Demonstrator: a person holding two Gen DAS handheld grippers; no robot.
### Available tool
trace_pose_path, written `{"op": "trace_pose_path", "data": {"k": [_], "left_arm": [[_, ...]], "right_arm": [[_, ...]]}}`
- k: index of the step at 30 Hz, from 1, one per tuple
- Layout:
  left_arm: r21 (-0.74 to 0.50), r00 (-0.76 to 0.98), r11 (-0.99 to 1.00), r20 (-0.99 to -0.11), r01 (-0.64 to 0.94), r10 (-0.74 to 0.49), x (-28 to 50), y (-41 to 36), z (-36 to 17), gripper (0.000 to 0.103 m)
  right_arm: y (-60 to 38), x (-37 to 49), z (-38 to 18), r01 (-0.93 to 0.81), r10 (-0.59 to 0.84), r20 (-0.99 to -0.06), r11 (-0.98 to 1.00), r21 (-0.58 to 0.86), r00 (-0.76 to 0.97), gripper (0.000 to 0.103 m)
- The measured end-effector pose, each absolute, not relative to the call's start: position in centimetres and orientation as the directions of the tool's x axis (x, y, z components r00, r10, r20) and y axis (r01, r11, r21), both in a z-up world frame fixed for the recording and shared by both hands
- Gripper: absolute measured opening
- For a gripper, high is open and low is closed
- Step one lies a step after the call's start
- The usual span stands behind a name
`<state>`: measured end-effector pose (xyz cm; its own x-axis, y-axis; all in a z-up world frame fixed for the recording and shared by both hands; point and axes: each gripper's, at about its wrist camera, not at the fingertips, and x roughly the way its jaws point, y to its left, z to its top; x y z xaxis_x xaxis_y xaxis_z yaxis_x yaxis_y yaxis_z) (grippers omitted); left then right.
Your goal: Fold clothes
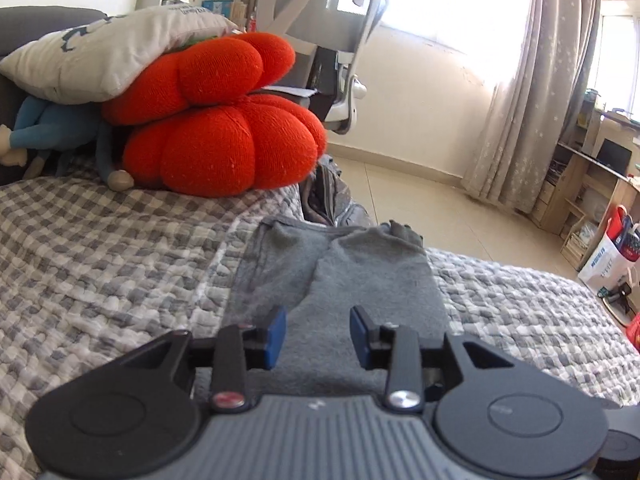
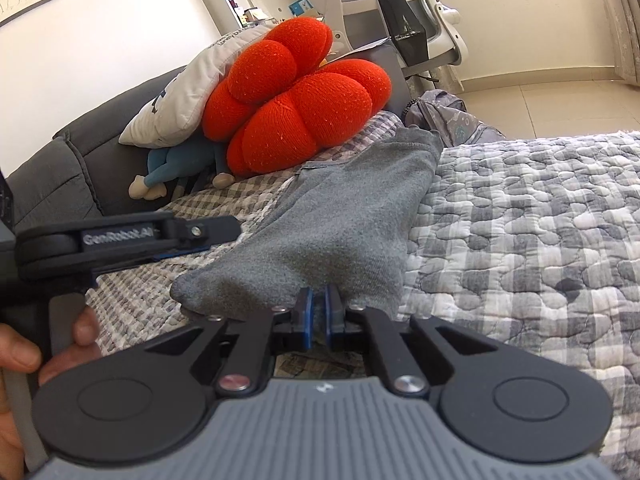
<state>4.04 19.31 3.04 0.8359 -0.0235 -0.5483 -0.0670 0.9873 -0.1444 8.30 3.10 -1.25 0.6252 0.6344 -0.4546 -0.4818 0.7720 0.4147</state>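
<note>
Left tool (image 1: 318, 336): the two blue pads (image 1: 276, 336) stand spread, with a clear gap between them and nothing pinched. Through the gap shows the grey garment (image 1: 344, 272), which lies flat just ahead of and below the pads. No contact between pads and cloth can be confirmed from this view.

Right tool (image 2: 319, 312): blue pads pressed together, pinching the near edge of the grey garment (image 2: 340, 224). The cloth bunches up directly at the fingertips and runs away from the tool as a long strip, narrowing toward its far end.

The garment rests on the bed, on a grey-and-white checked quilt (image 1: 100, 248). Seen from the right tool, quilt lies to the right of the garment (image 2: 520, 220) and also to its left.

In the right wrist view the left tool (image 2: 208, 236) shows side-on to the left of the garment, just above the quilt. A hand (image 2: 24, 368) grips its handle at the lower left edge of that view.

Beyond the garment's far end, ahead and left of both tools: two red pumpkin-shaped cushions (image 1: 224, 148) stacked one on the other, a pale pillow (image 1: 108, 52) leaning over them, and a blue stuffed toy (image 2: 176, 168) tucked beneath. Behind these runs a dark grey headboard (image 2: 60, 168).

Further ahead: a white office chair (image 1: 340, 20), a grey backpack (image 2: 448, 120) on the tiled floor, and curtains (image 1: 532, 92) to the right.
</note>
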Motion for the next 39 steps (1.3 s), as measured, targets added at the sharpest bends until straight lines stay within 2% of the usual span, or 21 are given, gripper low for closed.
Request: {"op": "trace_pose_path", "data": {"k": [2, 9, 11, 14, 15, 16, 18, 22, 29, 33, 39], "left_arm": [[-0.105, 0.813, 0.991, -0.582, -0.081, 0.005, 4.7, 18.8, 1.3, 0.036], [-0.065, 0.856, 0.995, -0.516, -0.070, 0.027, 3.6, 18.6, 0.0, 0.036], [-0.051, 0.858, 0.996, -0.513, -0.073, 0.036, 3.6, 18.4, 0.0, 0.036], [-0.089, 0.859, 0.993, -0.511, -0.072, 0.017, 3.5, 18.9, -0.1, 0.036], [-0.096, 0.860, 0.993, -0.511, -0.072, 0.013, 3.5, 19.0, -0.1, 0.036], [-0.102, 0.860, 0.992, -0.510, -0.072, 0.010, 3.5, 19.1, -0.1, 0.036], [-0.104, 0.861, 0.992, -0.508, -0.072, 0.010, 3.5, 19.0, -0.1, 0.036], [-0.115, 0.862, 0.991, -0.507, -0.071, 0.003, 3.4, 19.2, -0.2, 0.036], [-0.131, 0.864, 0.989, -0.503, -0.068, -0.007, 3.4, 19.4, -0.2, 0.036], [-0.129, 0.865, 0.989, -0.502, -0.067, -0.007, 3.4, 19.4, -0.2, 0.036], [-0.127, 0.866, 0.990, -0.500, -0.067, -0.006, 3.3, 19.3, -0.2, 0.036]], "right_arm": [[3.2, 8.1, -1.2, -0.485, 0.631, -0.455, 0.775, 0.405, 0.628, 0.004], [2.9, 8.7, -0.7, -0.504, 0.652, -0.457, 0.758, 0.414, 0.606, 0.004], [2.7, 9.0, 0.0, -0.516, 0.660, -0.449, 0.751, 0.411, 0.603, 0.008], [2.1, 10.0, 1.3, -0.511, 0.660, -0.422, 0.749, 0.421, 0.621, 0.030], [2.4, 10.6, 1.6, -0.499, 0.630, -0.434, 0.776, 0.386, 0.644, 0.047], [2.7, 11.1, 1.7, -0.496, 0.610, -0.446, 0.792, 0.356, 0.655, 0.053], [3.8, 12.8, 1.0, -0.514, 0.596, -0.491, 0.801, 0.307, 0.635, 0.053], [4.1, 15.7, -0.6, -0.512, 0.620, -0.519, 0.783, 0.354, 0.589, 0.054], [5.0, 18.4, -0.5, -0.506, 0.568, -0.571, 0.814, 0.285, 0.593, 0.054], [5.0, 21.3, -0.2, -0.511, 0.578, -0.587, 0.806, 0.300, 0.567, 0.054], [6.0, 24.1, -0.2, -0.507, 0.529, -0.603, 0.831, 0.228, 0.597, 0.055]]}}
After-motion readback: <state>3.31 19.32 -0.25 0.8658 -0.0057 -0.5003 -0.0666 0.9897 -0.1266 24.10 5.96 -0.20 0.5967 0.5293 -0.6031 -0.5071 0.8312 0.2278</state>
